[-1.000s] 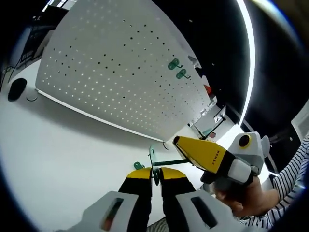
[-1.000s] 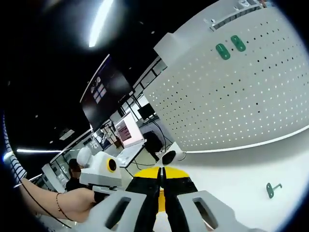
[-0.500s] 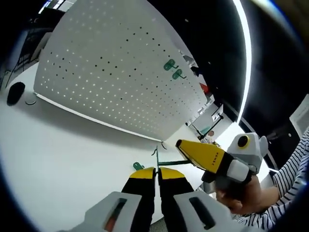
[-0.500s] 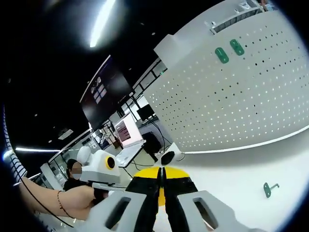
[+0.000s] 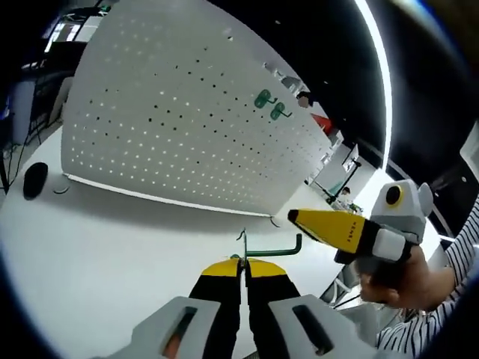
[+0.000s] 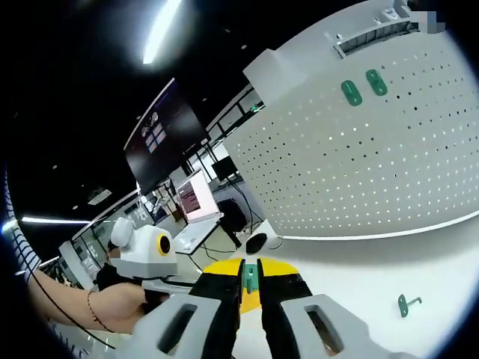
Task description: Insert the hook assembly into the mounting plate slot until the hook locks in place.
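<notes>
My left gripper point(image 5: 241, 263) is shut on a green hook point(image 5: 273, 247), whose thin rod runs right and ends in an upturned tip. My right gripper point(image 5: 293, 217), held by a hand, comes in from the right with its tip just above that upturned end. In the right gripper view my right gripper point(image 6: 251, 263) has its jaws slightly apart, and a green piece point(image 6: 251, 279) shows in the gap. The white pegboard point(image 5: 165, 127) carries two green mounting plates point(image 5: 262, 98) near its top, also seen as mounting plates point(image 6: 350, 91) in the right gripper view.
A loose green hook point(image 6: 405, 303) lies on the white table point(image 5: 112, 247) below the pegboard point(image 6: 359, 164). A black mouse-like object point(image 5: 34, 179) sits at the board's far end. A hand point(image 6: 112, 307) is at the left. Desks and screens stand behind.
My right gripper's jaws, shut before, now stand slightly apart with green between them. The right gripper has drifted right in the left gripper view. Both cameras have shifted a little.
</notes>
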### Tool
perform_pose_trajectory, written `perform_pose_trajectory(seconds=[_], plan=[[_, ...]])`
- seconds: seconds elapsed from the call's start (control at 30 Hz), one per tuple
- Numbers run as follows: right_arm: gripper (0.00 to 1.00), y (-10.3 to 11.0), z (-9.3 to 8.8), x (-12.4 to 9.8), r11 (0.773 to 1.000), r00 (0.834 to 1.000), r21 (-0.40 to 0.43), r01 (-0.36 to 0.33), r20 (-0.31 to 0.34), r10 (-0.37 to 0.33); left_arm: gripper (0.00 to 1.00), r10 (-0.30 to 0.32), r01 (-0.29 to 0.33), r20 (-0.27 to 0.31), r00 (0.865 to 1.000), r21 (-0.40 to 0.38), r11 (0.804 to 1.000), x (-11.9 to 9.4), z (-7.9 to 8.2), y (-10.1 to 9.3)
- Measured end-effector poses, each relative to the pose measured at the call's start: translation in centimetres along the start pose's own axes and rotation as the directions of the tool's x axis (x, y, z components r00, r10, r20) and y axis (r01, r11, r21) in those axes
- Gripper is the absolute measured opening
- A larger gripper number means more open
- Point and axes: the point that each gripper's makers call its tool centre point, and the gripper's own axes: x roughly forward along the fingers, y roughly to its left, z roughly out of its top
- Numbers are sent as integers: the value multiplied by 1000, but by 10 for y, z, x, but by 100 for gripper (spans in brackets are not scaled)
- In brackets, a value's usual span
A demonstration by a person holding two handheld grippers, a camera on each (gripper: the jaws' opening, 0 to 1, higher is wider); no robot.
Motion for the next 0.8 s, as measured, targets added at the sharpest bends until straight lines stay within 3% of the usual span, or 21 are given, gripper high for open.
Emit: perform_pose_trajectory(seconds=[0.2, 0.43, 0.67, 0.8], plan=[[9, 4, -10, 1, 999, 998, 31, -28, -53, 29, 1, 21, -23, 20, 1000, 79, 997, -1, 6, 4], [10, 4, -26, 3, 999, 996, 34, -18, -84, 21, 1, -26, 19, 36, 999, 205, 979, 2, 7, -12], [10, 0, -24, 0, 998, 997, 55, -9, -72, 13, 1, -52, 40, 42, 998, 254, 966, 4, 4, -20], [8, 0, -25, -1, 998, 997, 62, -6, -71, 11, 1, -84, 62, 75, 994, 259, 964, 4, 10, -29]])
